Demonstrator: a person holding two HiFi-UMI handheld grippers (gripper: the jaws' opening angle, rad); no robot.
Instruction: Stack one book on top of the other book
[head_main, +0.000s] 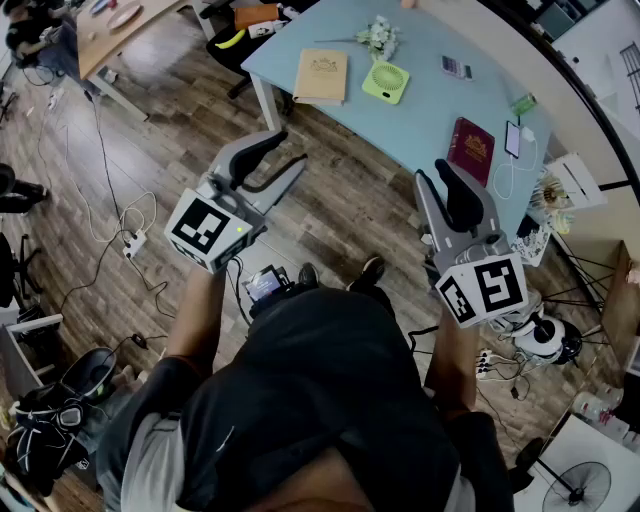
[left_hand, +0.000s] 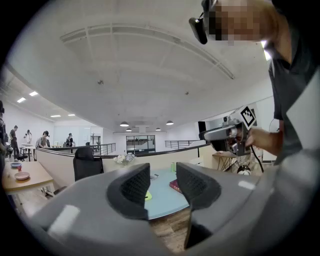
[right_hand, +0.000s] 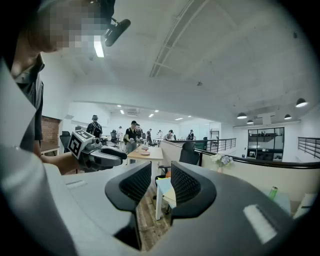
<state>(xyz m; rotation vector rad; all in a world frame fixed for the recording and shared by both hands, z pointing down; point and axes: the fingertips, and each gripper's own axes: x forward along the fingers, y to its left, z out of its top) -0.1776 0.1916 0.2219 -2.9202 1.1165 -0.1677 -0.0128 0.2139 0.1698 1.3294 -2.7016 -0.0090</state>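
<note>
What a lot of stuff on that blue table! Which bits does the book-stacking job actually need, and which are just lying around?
For the job: tan book, maroon book, left gripper, right gripper, both empty.

Lying about: green fan, flowers, calculator, phone.

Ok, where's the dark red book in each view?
Head view: dark red book, right side of the light blue table.
Left gripper view: low centre, on the table.
Right gripper view: not in it.
Shared landmark: the table, in all three.
</note>
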